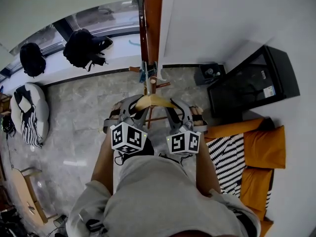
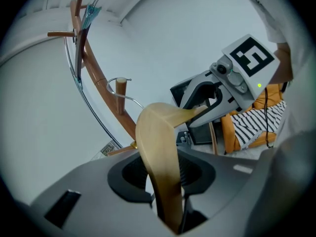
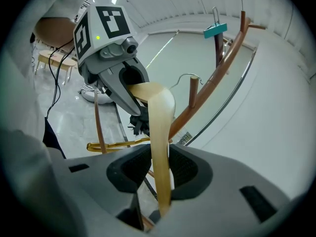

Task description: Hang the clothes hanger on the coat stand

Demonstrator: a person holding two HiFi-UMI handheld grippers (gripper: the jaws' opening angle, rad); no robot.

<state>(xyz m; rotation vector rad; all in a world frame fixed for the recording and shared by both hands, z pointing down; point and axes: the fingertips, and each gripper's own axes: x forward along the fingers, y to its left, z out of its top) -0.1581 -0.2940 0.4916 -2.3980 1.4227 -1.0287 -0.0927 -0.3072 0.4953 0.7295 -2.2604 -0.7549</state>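
A pale wooden clothes hanger (image 1: 155, 101) hangs level between my two grippers, in front of the brown coat stand (image 1: 150, 23). My left gripper (image 1: 136, 106) is shut on the hanger's left arm (image 2: 158, 147), and my right gripper (image 1: 173, 107) is shut on its right arm (image 3: 159, 132). The hanger's metal hook (image 2: 120, 79) sits at the top of a short wooden peg (image 2: 121, 95) on the stand's curved pole (image 2: 96, 73). I cannot tell whether the hook rests on the peg. The hook (image 3: 186, 76) and the peg (image 3: 193, 93) also show in the right gripper view.
A teal clip (image 3: 215, 29) hangs higher on the stand. Two black bags (image 1: 84, 47) lie on the window ledge, with a white beanbag (image 1: 29, 112) at the left. A black cabinet (image 1: 252, 85) and an orange sofa (image 1: 264, 147) with a striped cushion (image 1: 229, 159) stand at the right.
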